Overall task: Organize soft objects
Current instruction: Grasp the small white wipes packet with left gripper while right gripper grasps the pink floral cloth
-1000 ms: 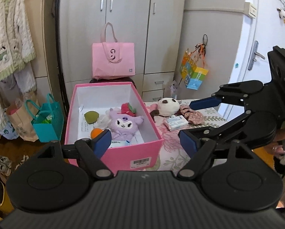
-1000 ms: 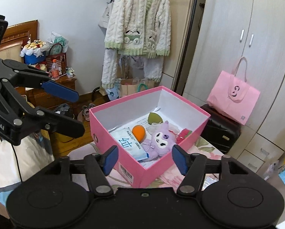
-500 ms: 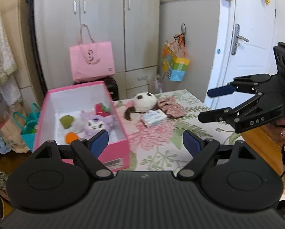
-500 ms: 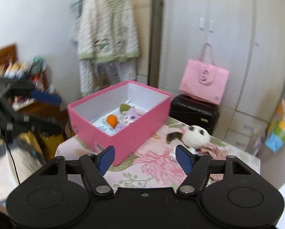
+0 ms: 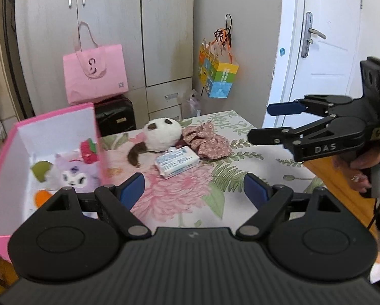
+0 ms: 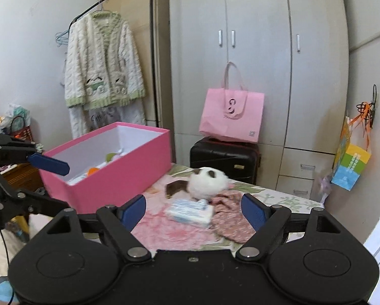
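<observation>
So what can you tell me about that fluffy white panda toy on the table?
The fluffy white plush panda toy has a round head with dark brown eye patches and a dark brown limb sticking out toward the pink cardboard box. It lies on the flowery tablecloth, outside the box. A blue-and-white tissue pack and a pink floral fabric scrunchie sit right against it. Nothing is holding it.
</observation>
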